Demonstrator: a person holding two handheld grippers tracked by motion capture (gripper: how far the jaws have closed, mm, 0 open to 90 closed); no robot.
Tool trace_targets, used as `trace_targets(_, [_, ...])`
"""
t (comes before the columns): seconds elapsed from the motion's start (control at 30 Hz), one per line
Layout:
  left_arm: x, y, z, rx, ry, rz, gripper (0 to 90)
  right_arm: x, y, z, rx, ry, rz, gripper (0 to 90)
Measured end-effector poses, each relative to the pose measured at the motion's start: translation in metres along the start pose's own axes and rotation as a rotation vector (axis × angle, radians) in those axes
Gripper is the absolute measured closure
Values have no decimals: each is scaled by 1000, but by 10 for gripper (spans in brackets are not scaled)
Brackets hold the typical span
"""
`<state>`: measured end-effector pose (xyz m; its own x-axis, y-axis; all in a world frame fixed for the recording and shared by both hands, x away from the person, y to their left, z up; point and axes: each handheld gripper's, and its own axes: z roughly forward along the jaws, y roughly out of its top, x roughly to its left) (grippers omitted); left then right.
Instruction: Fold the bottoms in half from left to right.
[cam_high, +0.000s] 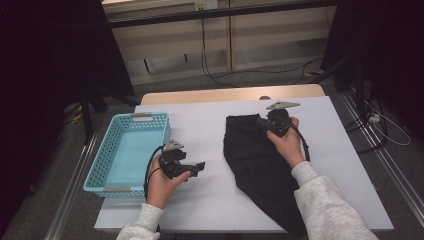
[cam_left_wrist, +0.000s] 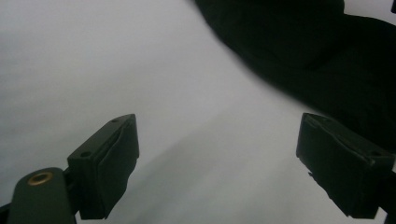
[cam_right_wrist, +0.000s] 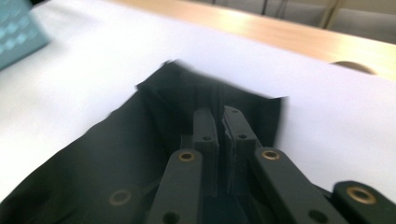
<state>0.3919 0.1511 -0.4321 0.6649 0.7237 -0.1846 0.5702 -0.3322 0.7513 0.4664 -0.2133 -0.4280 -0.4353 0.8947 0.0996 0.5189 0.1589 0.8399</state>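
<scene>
A black garment (cam_high: 255, 160) lies on the white desk (cam_high: 210, 130), right of the light-blue basket (cam_high: 127, 150). The right gripper (cam_right_wrist: 218, 122) sits at its far edge, jaws pressed together, seemingly pinching fabric. The left gripper (cam_high: 199, 167) hovers wide open, holding nothing.

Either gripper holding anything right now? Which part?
The right gripper is shut over the black garment near its far edge; whether cloth is pinched cannot be told. The left gripper is open, holding nothing.
</scene>
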Motion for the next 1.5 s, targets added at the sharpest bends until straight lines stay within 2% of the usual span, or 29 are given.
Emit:
trace_targets(0.03, [0,0,1,1,0,0,132,-6,-1,0,-12,-24,16,841])
trace_targets(0.1, [0,0,2,2,1,-1,132,-16,-2,2,-7,-17,58,723])
trace_targets(0.13, [0,0,2,3,3,1,132,-19,-3,3,-4,-23,65,685])
trace_targets(0.2, [1,0,3,6,4,1,132,-20,-5,3,7,-6,74,582])
trace_targets(0.3, [2,1,5,8,2,4,134,-18,-6,-2,18,-20,55,524])
trace_targets(0.4, [1,3,6,1,-1,-3,135,-15,-7,-8,24,-14,53,465])
trace_targets(0.5, [0,6,9,1,-6,-1,136,-10,-10,-14,57,10,49,398])
trace_targets(0.6, [-1,10,14,2,-16,7,138,-4,-14,-22,69,21,19,359])
trace_targets(0.67, [-2,13,18,1,-26,9,140,-2,-17,-28,78,24,16,323])
trace_targets(0.7, [-2,14,19,4,-25,19,141,-1,-19,-30,80,27,9,312])
trace_targets(0.93, [-6,24,31,-1,-51,23,145,4,-32,-51,103,36,-34,266])
trace_targets(1.3, [-10,31,45,16,-62,34,147,0,-53,-81,104,22,-43,245])
trace_targets(1.5, [-9,34,51,17,-59,17,178,1,-58,-89,111,8,-57,234])
